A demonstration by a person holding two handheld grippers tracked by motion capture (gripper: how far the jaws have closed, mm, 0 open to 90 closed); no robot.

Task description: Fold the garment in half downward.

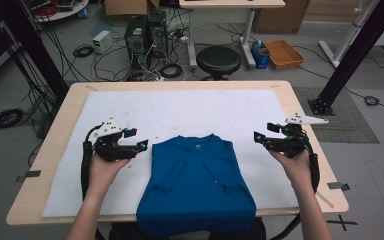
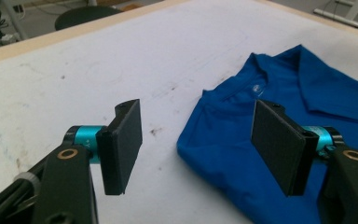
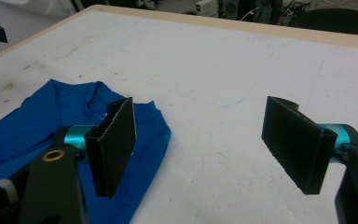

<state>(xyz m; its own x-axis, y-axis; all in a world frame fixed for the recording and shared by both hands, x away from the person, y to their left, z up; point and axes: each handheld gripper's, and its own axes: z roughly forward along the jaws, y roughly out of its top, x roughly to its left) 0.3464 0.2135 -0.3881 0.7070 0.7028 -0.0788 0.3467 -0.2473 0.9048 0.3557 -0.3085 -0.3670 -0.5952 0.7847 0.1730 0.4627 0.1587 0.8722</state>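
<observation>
At the lower centre of the high view, a blue T-shirt (image 1: 196, 187) is seen lying folded on the white sheet (image 1: 180, 112) that covers the worktop (image 1: 67, 102), its sleeves tucked across the front, its collar pointing toward the top of the frame and its hem reaching the near edge. The left tongs (image 1: 141, 139) are held in the left hand (image 1: 102, 167) at the left of the shirt, level with its shoulder, with their jaws spread wide and nothing gripped; in the left gripper view the shirt's collar corner is seen past the gap, clear of both pads. The right tongs (image 1: 258, 132) are held in the right hand (image 1: 296, 162) at the right of the shirt, a little apart from it, likewise released and empty. Farther off, at the top of the frame, a black stool (image 1: 218, 61) and an orange tray (image 1: 284, 53) are seen on the floor.
</observation>
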